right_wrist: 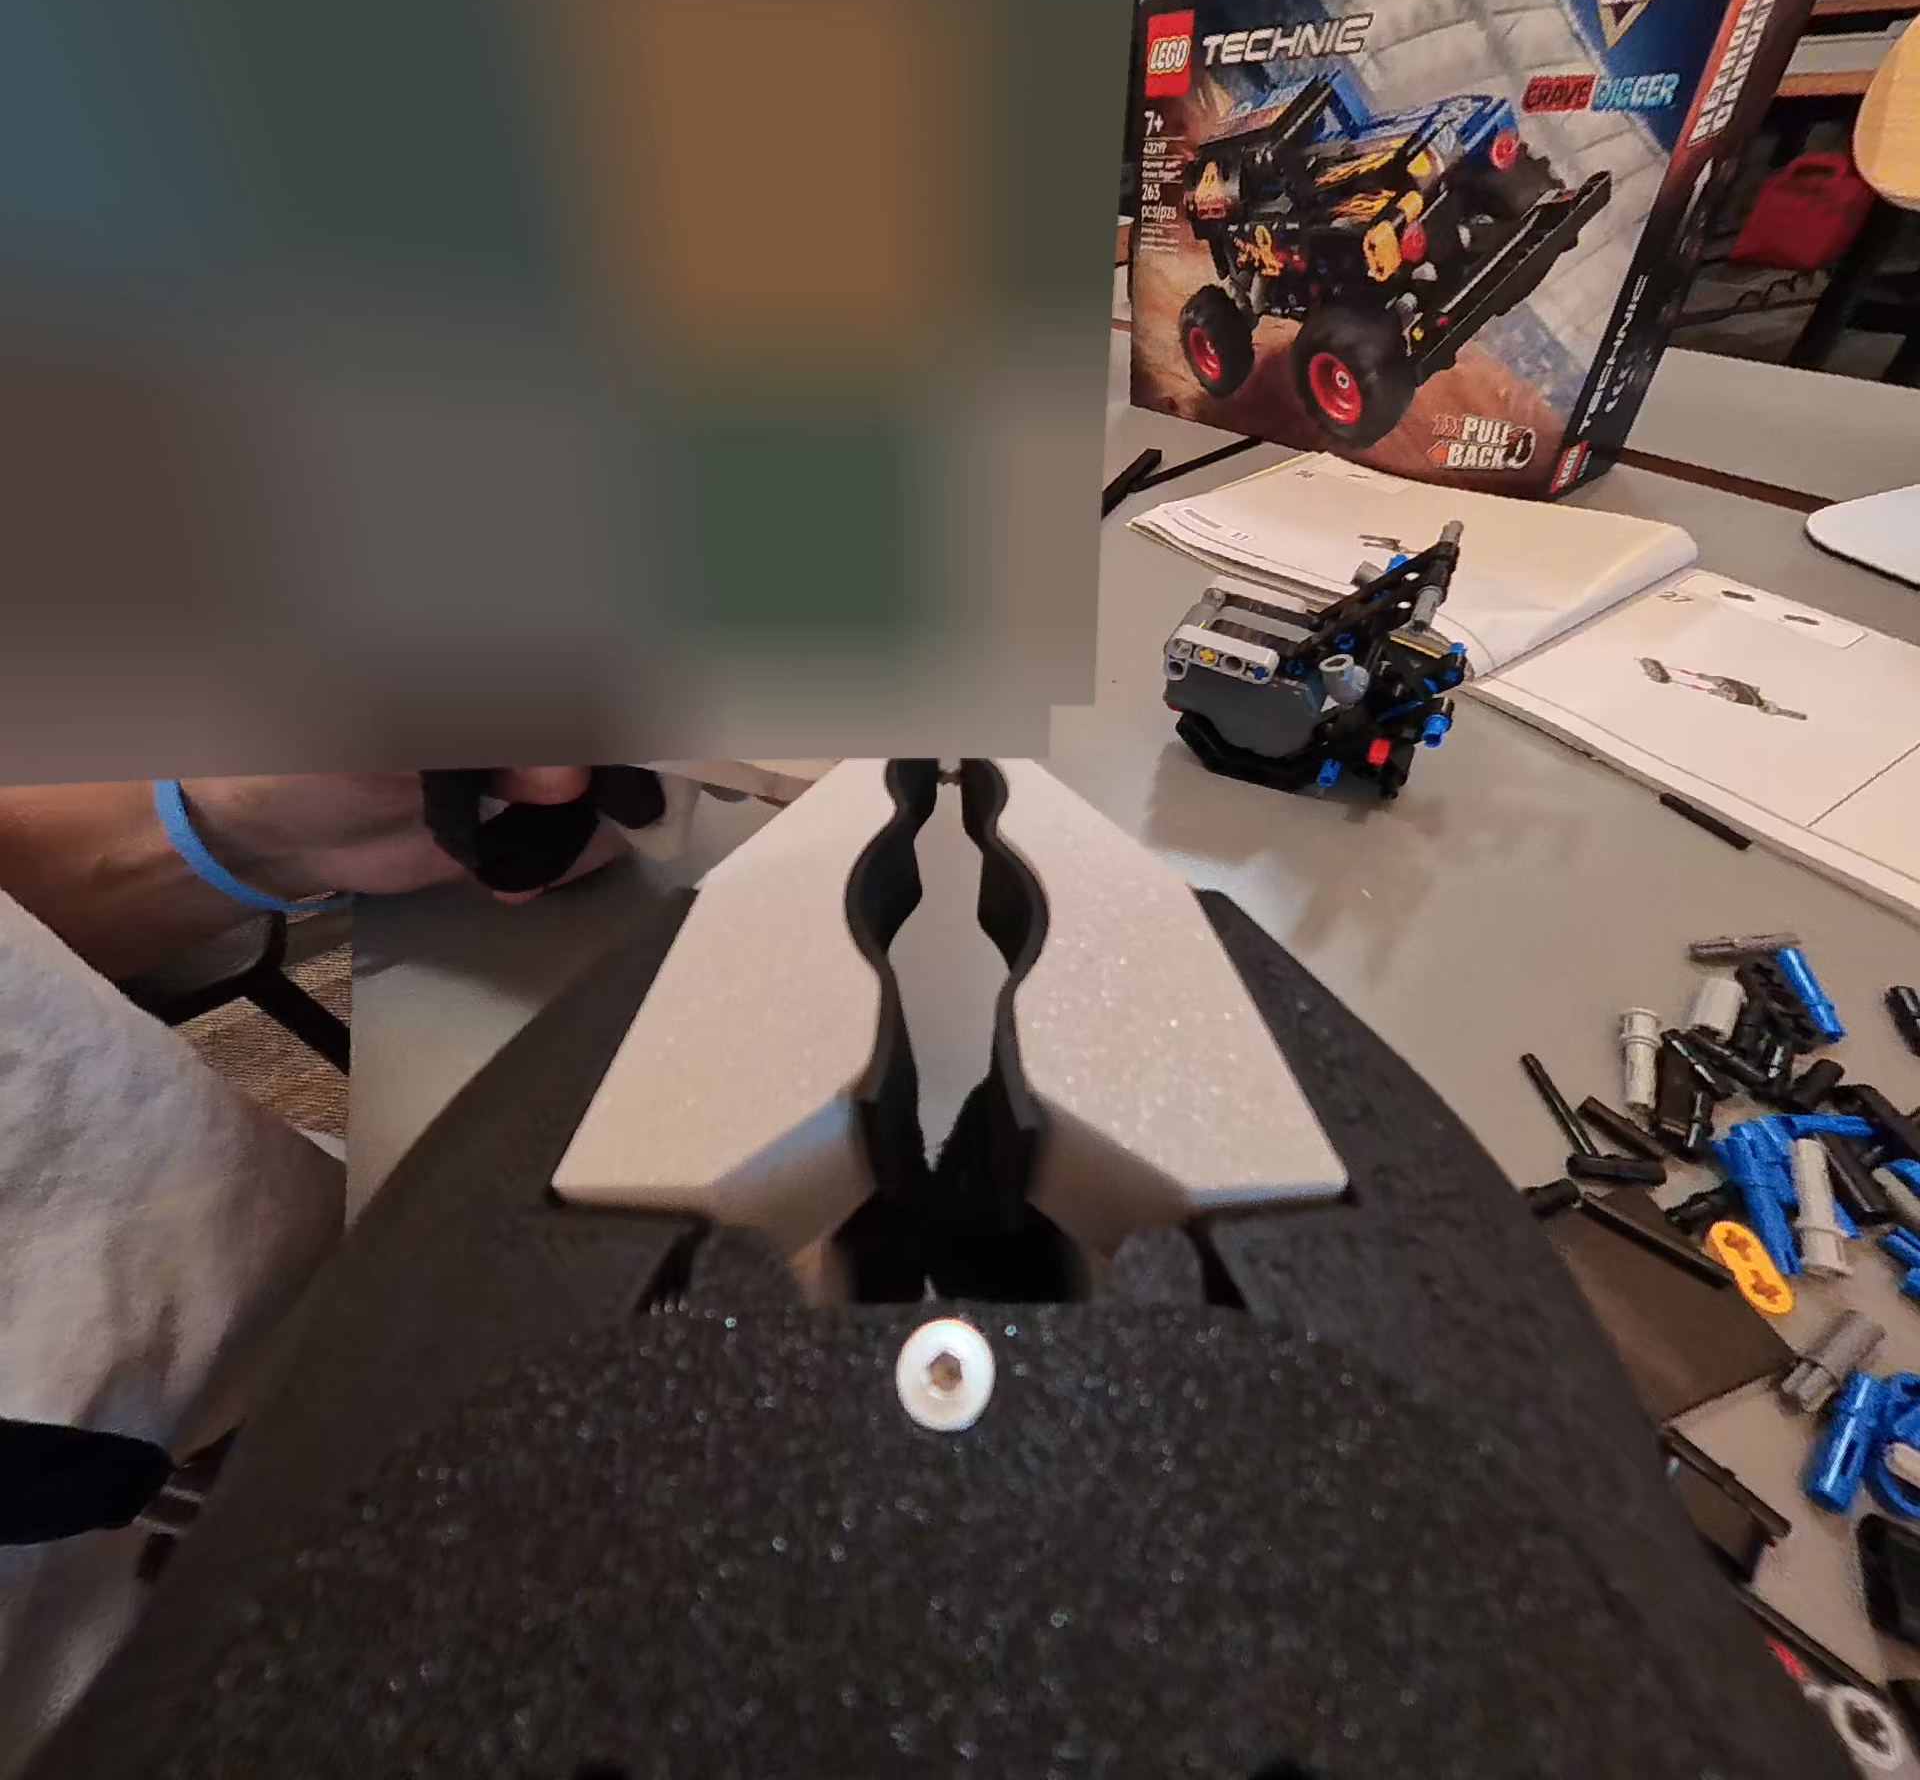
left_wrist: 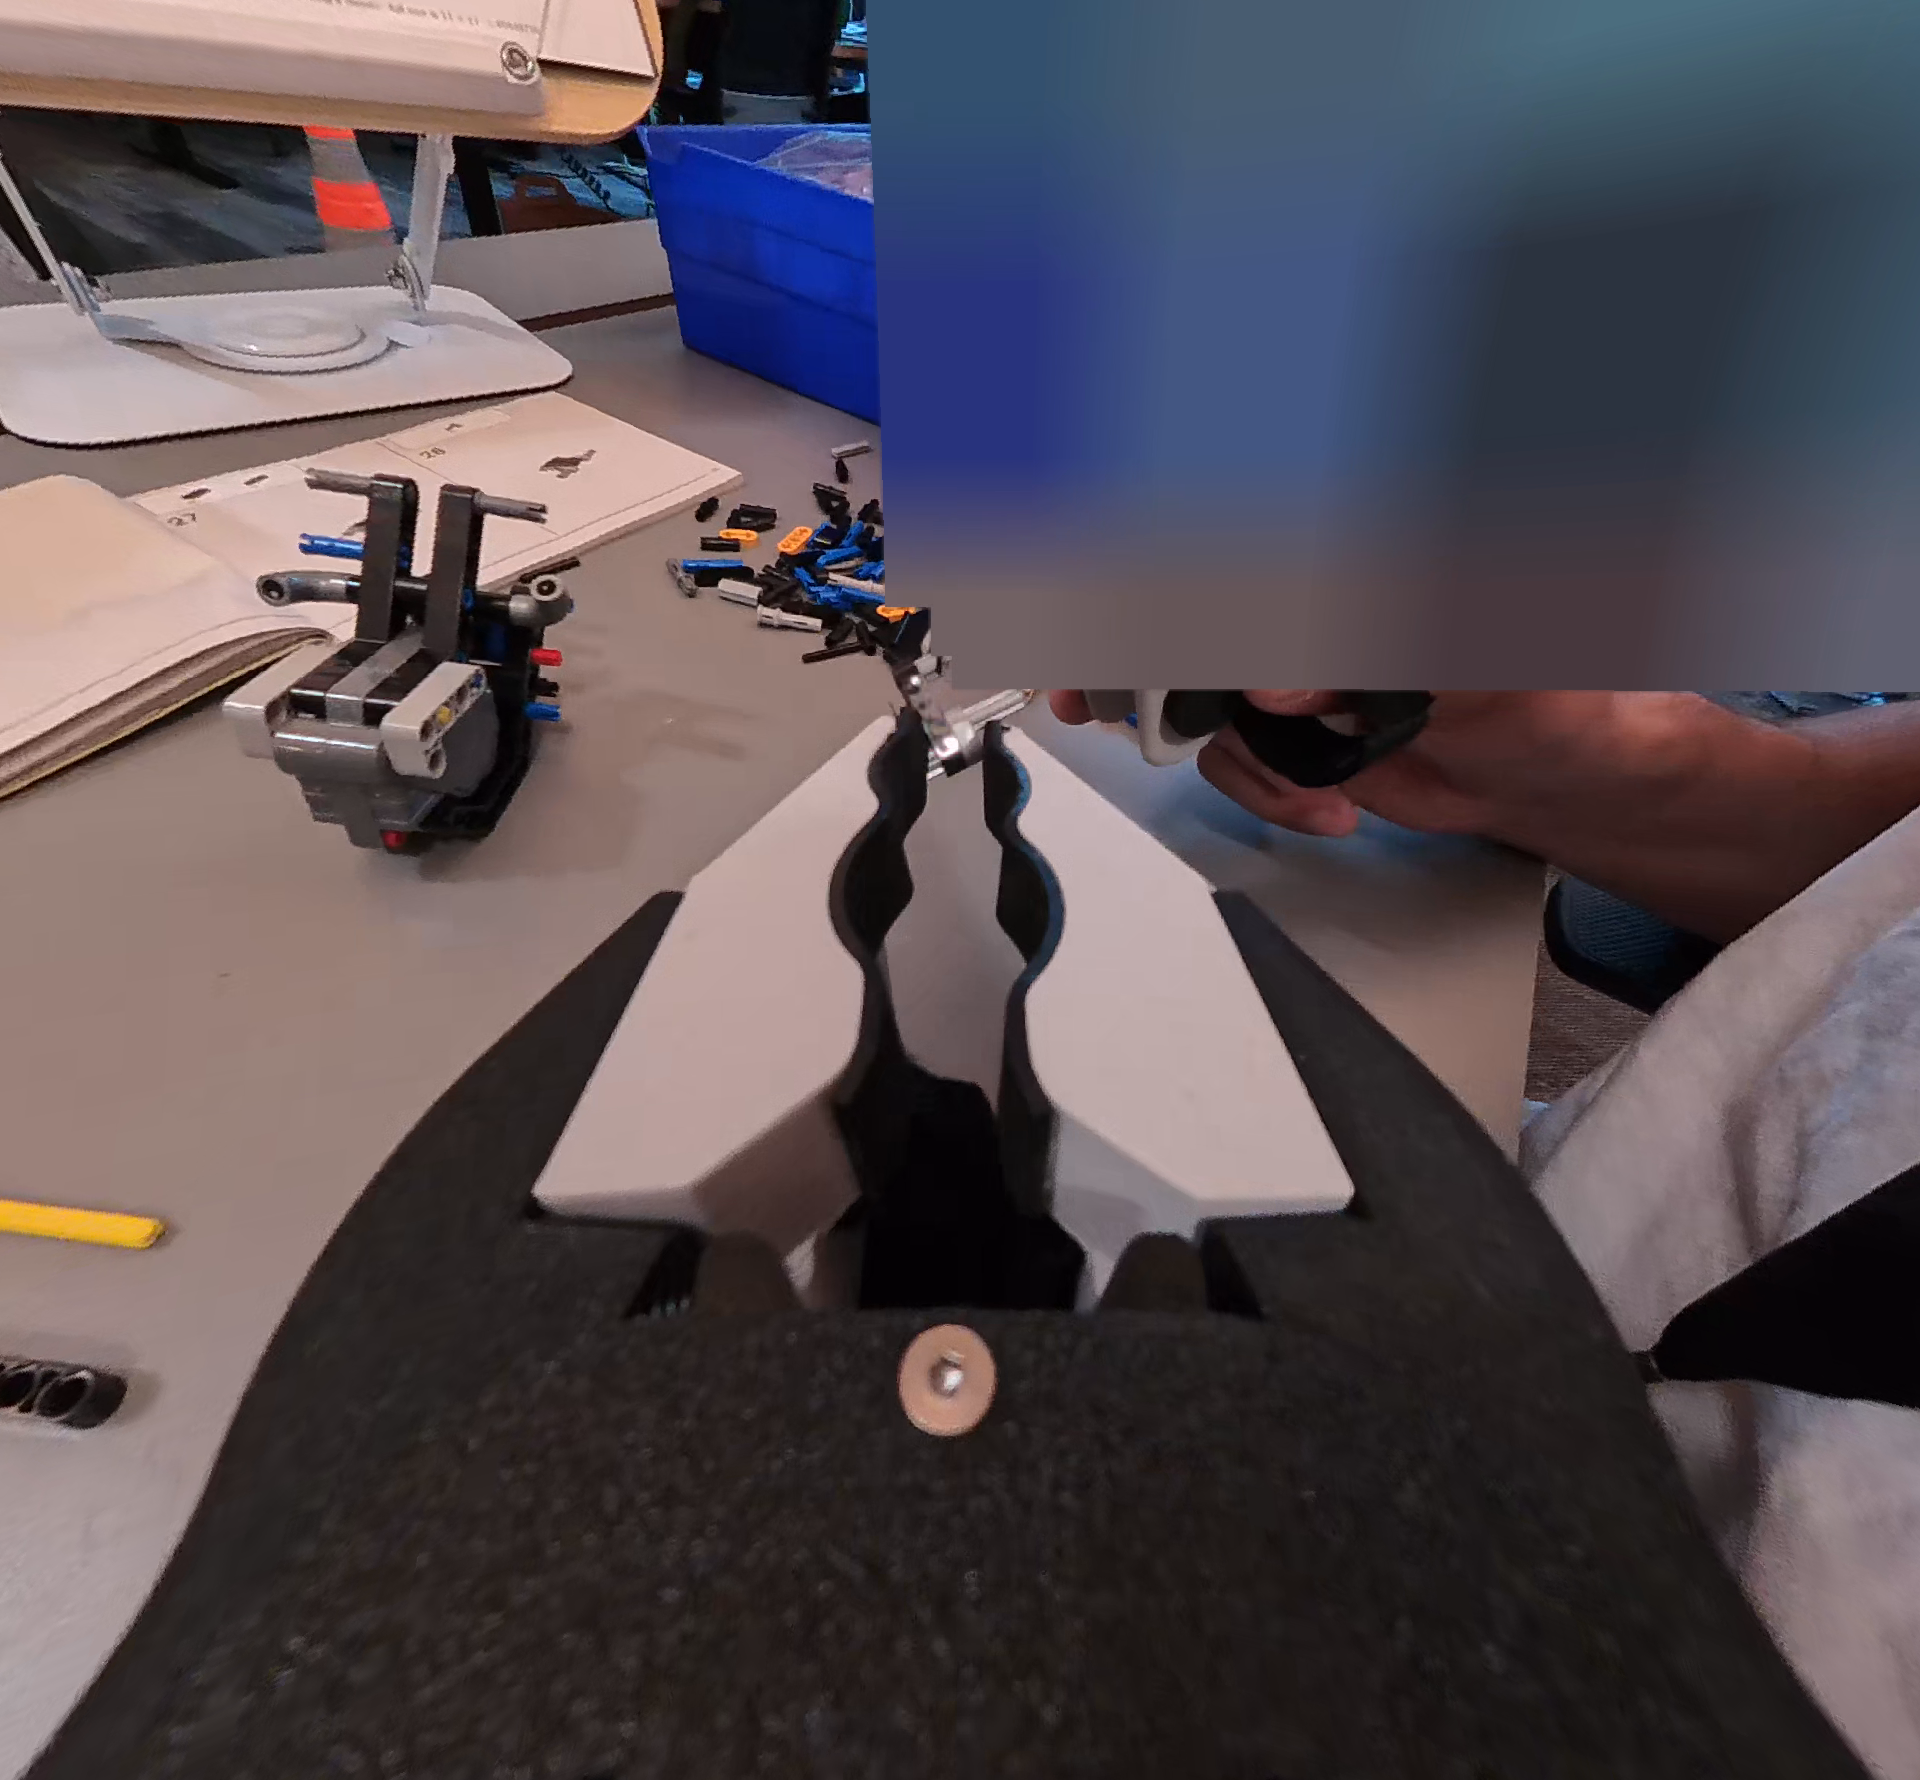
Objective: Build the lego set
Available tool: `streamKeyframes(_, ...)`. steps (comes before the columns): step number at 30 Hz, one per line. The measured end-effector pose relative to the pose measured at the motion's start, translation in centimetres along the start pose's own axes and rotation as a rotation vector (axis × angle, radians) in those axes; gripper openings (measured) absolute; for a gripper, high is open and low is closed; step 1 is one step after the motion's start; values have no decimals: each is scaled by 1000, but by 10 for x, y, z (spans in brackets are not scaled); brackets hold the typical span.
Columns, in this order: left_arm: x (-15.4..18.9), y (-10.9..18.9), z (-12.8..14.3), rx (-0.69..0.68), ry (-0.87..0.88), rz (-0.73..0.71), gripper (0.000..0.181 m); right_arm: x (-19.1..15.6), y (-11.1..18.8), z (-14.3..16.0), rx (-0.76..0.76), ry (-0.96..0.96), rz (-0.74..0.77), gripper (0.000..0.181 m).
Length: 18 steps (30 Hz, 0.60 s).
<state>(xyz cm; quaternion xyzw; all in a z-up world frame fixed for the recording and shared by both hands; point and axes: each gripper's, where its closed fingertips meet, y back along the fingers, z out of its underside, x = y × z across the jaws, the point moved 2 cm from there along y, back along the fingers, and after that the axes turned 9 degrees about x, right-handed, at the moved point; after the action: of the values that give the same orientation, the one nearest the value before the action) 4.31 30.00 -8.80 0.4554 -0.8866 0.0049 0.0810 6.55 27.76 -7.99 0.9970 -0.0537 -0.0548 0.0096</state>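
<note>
A: What has the left gripper [left_wrist: 943, 743] got?

B: Its tips, at the centre of the left wrist view, are pinched on a small grey piece [left_wrist: 961, 731]. Just right of it a hand [left_wrist: 1299, 764] holds the other tool.

A: And the right gripper [right_wrist: 948, 780]?

B: Its tips are nearly together at the centre of its own view, with something tiny between them; I cannot tell whether it grips it.

A: Where is the model?

B: The half-built model [left_wrist: 410, 681] stands on the grey table [left_wrist: 156, 951], left of centre in the left view, touching the open booklet [left_wrist: 94, 608] behind it. Loose pieces [left_wrist: 800, 567] lie scattered above the centre. In the right view the set's box [right_wrist: 1455, 203] stands upper right, behind the model [right_wrist: 1314, 681].
</note>
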Motion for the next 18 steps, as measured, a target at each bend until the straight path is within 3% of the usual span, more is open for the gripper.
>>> streamKeyframes(5, 3, 1, 2, -18, -153, 9, 9, -2, 3, 2, -2, -16, -38, 3)
streamKeyframes(18, 7, 3, -9, 60, -42, 112, 9, -6, 5, -6, 68, -68, -62, 3)
